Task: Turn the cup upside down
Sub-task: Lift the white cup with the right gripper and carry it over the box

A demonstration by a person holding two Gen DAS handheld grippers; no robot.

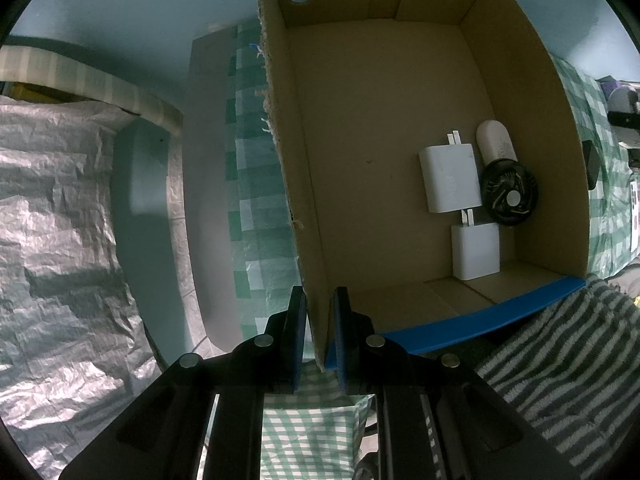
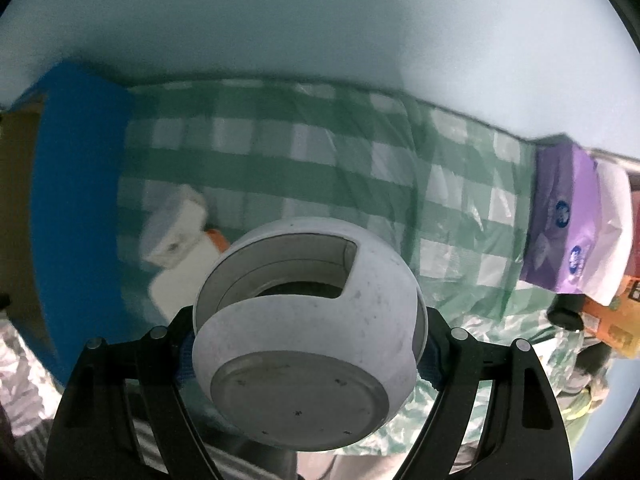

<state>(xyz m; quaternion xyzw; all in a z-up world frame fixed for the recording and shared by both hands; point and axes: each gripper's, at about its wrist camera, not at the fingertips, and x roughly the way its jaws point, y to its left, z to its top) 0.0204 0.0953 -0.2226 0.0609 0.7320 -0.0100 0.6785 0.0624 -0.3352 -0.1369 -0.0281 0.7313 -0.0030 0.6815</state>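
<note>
Clamped between the wide-set jaws of the right gripper (image 2: 306,354) is the cup (image 2: 308,336), a rounded white vessel lying tilted with its grey base toward the camera and its cut-away mouth facing away, held clear above the green checked cloth (image 2: 320,168) on the table.

Going left to right in that view: the blue side of the cardboard box (image 2: 80,184), a blurred white container with an orange part (image 2: 176,236) just behind the cup, open cloth, then a purple tissue pack (image 2: 560,232) at the far right.

In the left wrist view, the left gripper (image 1: 319,328) has its jaws clenched on the near corner wall of the cardboard box (image 1: 400,152), steadying it; two white chargers (image 1: 450,178) and a small black fan (image 1: 508,192) lie inside.

Risks, as I judge them: the curved, smooth body offers little pad contact, so it could slip or spin during the turn. Set down carelessly, the cup could knock the white container behind it, or land on a cloth wrinkle and tip off its rim.
</note>
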